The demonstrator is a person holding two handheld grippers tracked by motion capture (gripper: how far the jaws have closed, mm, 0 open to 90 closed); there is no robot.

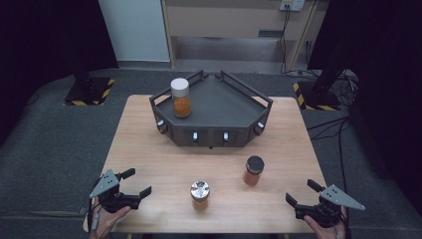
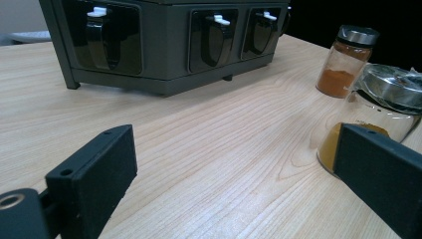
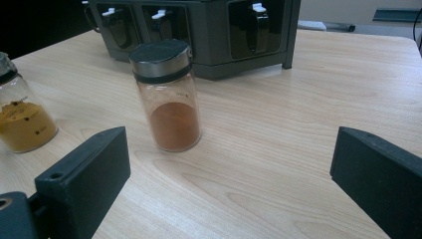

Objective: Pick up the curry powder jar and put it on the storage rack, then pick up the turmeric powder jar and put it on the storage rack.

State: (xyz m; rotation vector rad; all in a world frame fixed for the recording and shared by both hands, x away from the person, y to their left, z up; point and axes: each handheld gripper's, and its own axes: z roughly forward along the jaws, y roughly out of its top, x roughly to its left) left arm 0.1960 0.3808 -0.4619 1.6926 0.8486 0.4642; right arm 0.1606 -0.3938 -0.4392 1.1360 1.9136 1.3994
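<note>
Three spice jars are on the scene. A white-capped jar of orange powder (image 1: 180, 97) stands on the dark rack (image 1: 234, 107) at its left. A black-lidded jar of reddish powder (image 1: 254, 171) (image 3: 166, 94) (image 2: 347, 60) stands on the table right of centre. A silver-lidded jar of yellow powder (image 1: 200, 194) (image 2: 378, 117) (image 3: 20, 117) stands near the front middle. My left gripper (image 1: 137, 182) (image 2: 239, 174) rests at the front left, open, nothing between its jaws. My right gripper (image 1: 302, 192) (image 3: 229, 174) rests at the front right, open and empty, with the black-lidded jar ahead of it.
The dark angled rack sits at the far middle of the wooden table (image 1: 149, 149), with white-knobbed holders (image 2: 102, 37) along its front face. Black stands with yellow-black striped bases (image 1: 89, 92) flank the table on the grey floor. Cables (image 1: 338, 124) run on the right.
</note>
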